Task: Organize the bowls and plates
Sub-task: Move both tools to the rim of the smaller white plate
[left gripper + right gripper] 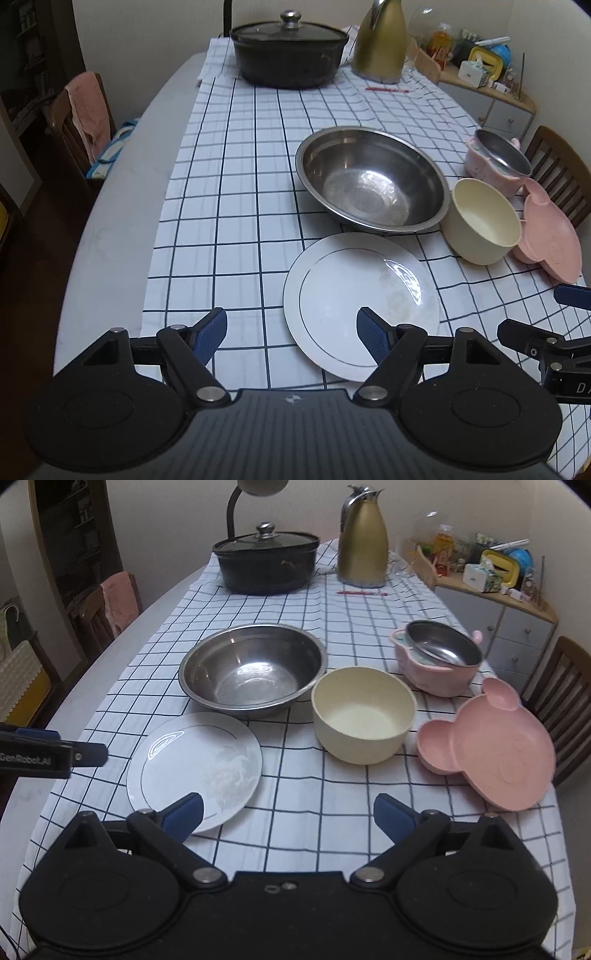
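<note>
Plates and bowls: spread singly on the checked-cloth surface [295,794], landmark the steel bowl [253,670].
- White plate [195,768]: just in front of it, empty.
- Cream bowl [364,714]: just right of it, empty.
- Pink bowl [436,661]: further right, steel insert tilted inside.
- Pink bear plate [491,746]: far right, empty.
- Left tongs [291,336], right tongs [288,816]: wide open, empty, probably approaching for stacking.

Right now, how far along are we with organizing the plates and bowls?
Barely started. Done: nothing clearly, though a small steel bowl already sits tilted in the pink bowl. In hand: nothing; the left hand-held gripper and right hand-held gripper are both open and empty. Left: the white plate, big steel bowl, cream bowl and pink bear plate lie separately on the checked cloth.
</note>
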Demonstrator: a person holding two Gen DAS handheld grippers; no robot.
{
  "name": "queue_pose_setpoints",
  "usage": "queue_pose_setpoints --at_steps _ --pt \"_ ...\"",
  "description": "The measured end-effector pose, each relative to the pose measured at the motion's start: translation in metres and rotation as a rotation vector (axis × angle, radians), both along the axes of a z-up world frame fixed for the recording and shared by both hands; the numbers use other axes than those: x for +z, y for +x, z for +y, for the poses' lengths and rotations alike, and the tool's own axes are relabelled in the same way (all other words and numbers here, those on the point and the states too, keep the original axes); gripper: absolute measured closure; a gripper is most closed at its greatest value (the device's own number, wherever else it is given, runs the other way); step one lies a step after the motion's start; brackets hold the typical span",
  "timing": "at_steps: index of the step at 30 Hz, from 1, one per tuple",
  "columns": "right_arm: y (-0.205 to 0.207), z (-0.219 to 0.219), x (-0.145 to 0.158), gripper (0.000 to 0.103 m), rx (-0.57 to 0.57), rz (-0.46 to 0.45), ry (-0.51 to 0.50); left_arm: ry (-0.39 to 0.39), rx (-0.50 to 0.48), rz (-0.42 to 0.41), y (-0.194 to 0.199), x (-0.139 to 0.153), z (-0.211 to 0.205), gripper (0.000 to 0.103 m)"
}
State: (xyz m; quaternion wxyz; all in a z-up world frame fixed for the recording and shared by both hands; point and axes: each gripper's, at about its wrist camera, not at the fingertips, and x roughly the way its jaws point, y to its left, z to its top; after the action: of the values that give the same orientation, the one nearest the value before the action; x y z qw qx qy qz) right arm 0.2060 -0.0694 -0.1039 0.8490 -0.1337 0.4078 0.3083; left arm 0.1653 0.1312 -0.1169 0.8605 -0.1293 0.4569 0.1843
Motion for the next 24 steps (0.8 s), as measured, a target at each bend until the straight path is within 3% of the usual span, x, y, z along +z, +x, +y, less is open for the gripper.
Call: queue_pose_setpoints --at_steps 7,14,16,20,24 --pt "0.035 0.026 -0.020 0.009 0.043 0.084 0.001 -0.053 0.046 0.073 0.027 -0.030 0.019 0.026" --pt "0.061 0.043 -0.043 0.028 0.058 0.188 0.008 -0.168 0.101 0.088 0.038 -0.051 0.041 0.027" --pt "0.065 0.047 -0.047 0.030 0.066 0.207 0.008 -0.187 0.111 0.087 0.041 -0.054 0.045 0.039" --pt "0.072 0.052 -0.054 0.045 0.075 0.244 0.010 -0.201 0.105 0.084 0.045 -0.057 0.047 0.045" --pt "0.077 0.053 -0.057 0.055 0.079 0.288 0.033 -0.240 0.110 0.087 0.046 -0.061 0.052 0.064"
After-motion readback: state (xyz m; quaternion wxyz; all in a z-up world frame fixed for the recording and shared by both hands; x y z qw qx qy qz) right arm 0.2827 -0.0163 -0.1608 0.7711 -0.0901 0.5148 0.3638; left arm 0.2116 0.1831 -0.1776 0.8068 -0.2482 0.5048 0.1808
